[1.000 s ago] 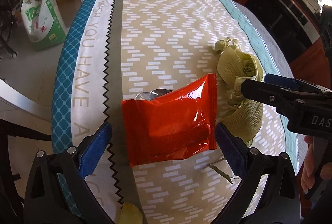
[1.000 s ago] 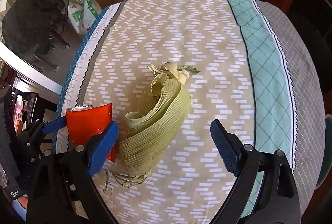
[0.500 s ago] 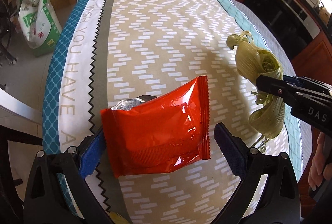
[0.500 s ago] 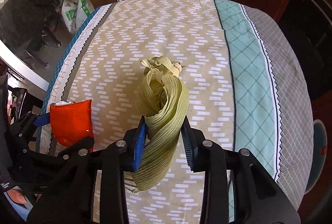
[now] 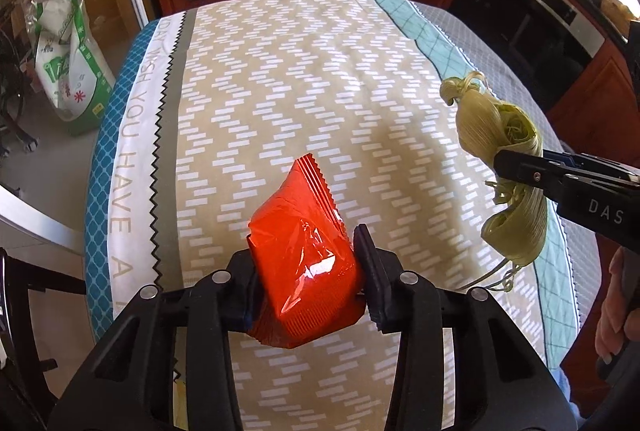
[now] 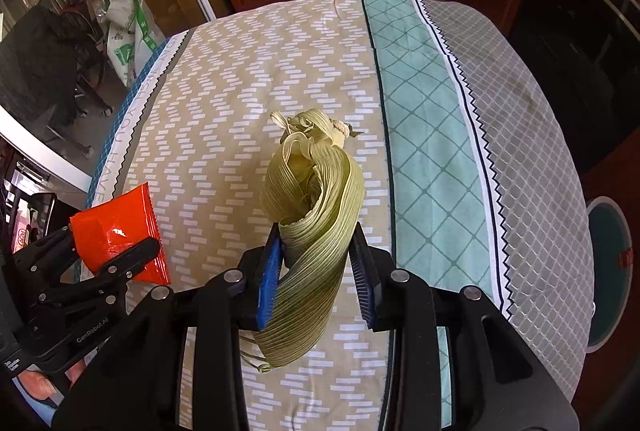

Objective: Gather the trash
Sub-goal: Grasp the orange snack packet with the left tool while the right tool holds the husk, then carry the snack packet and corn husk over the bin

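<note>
Left gripper [image 5: 309,267] now clamps the red wrapper [image 5: 304,263], its jaws having just closed in on the packet from either side. A second ago those jaws stood wide with the wrapper lying flat on the table [image 5: 280,91] between them; now the packet is crumpled, squeezed narrow and stands tilted with its crimped edge pointing up and away, raised off the cloth. In the right wrist view the same wrapper [image 6: 116,231] shows at the left, pinched in the left gripper [image 6: 120,251] above the table edge.

Right gripper [image 6: 316,263] is closed on the bundle of corn husks [image 6: 316,199], both pads pressing its ribbed sides. A second ago its jaws were wide apart and the husks lay on the table; half a second ago they had already shut on them. The husks now hang clear of the tablecloth [image 6: 420,111], curled top above the pads and loose strands trailing below. From the left wrist view the husks [image 5: 496,127] sit at the right, held by the right gripper [image 5: 516,167], farther from the wrapper than before.
</note>
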{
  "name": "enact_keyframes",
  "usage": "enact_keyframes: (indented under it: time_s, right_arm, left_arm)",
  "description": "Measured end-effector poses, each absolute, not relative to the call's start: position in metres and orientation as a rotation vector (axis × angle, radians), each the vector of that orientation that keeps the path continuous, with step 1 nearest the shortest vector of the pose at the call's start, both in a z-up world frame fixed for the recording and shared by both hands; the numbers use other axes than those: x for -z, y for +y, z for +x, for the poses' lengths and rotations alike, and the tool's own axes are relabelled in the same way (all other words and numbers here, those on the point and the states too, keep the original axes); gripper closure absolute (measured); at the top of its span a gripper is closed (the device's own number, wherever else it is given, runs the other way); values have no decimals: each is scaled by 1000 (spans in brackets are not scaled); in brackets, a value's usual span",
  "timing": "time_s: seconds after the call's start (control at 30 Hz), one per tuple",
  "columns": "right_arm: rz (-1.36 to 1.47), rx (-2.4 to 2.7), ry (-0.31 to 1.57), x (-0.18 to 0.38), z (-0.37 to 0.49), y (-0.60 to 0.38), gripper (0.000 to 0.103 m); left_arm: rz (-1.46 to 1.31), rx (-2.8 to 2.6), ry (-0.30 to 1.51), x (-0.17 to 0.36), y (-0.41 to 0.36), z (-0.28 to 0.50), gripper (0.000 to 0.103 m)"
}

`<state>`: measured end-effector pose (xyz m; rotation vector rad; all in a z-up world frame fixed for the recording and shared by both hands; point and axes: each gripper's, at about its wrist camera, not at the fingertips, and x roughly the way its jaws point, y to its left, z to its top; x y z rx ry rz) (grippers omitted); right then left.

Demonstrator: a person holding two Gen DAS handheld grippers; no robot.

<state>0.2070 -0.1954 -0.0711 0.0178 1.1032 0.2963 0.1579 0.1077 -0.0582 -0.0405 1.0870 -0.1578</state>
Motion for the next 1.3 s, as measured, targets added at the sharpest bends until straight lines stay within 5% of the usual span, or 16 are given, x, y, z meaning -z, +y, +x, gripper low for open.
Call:
enact_keyframes:
  time_s: [1.3]
  right_arm:
    - [361,96,834,17,118,-539,72]
  left_arm:
    - [230,546,1004,-17,-203,166,62]
